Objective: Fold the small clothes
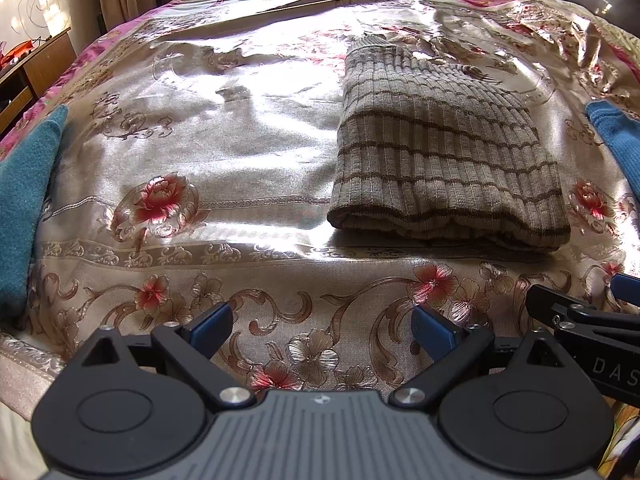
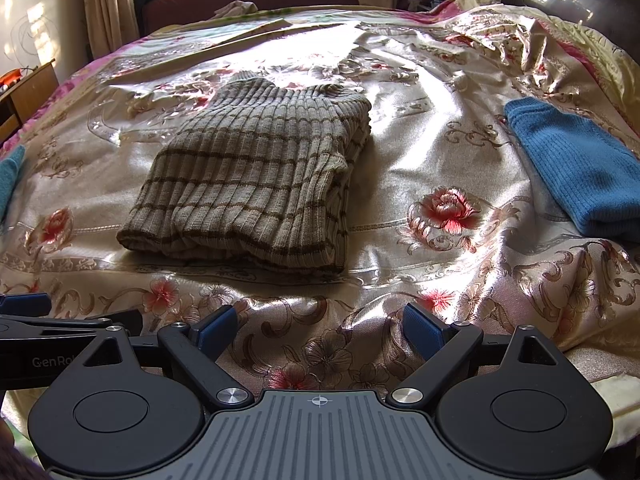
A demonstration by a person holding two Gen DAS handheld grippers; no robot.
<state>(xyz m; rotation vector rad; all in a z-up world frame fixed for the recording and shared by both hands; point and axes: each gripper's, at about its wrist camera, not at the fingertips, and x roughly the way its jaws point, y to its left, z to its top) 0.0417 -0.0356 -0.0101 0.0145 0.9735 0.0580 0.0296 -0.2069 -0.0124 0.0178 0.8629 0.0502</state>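
Observation:
A grey ribbed sweater with brown stripes [image 1: 444, 148] lies folded into a thick rectangle on the floral satin bedspread [image 1: 224, 152]. It also shows in the right wrist view [image 2: 248, 184]. My left gripper [image 1: 322, 330] is open and empty, low over the bed's near edge, short of the sweater and to its left. My right gripper [image 2: 316, 330] is open and empty, also near the front edge, in front of the sweater. The two grippers sit side by side; the right one shows in the left wrist view [image 1: 580, 320].
A folded blue garment [image 2: 576, 168] lies to the right of the sweater. A teal garment [image 1: 28, 200] lies at the bed's left side. Rumpled bedding [image 2: 520, 36] is at the far right. A wooden desk [image 1: 40, 60] stands left of the bed.

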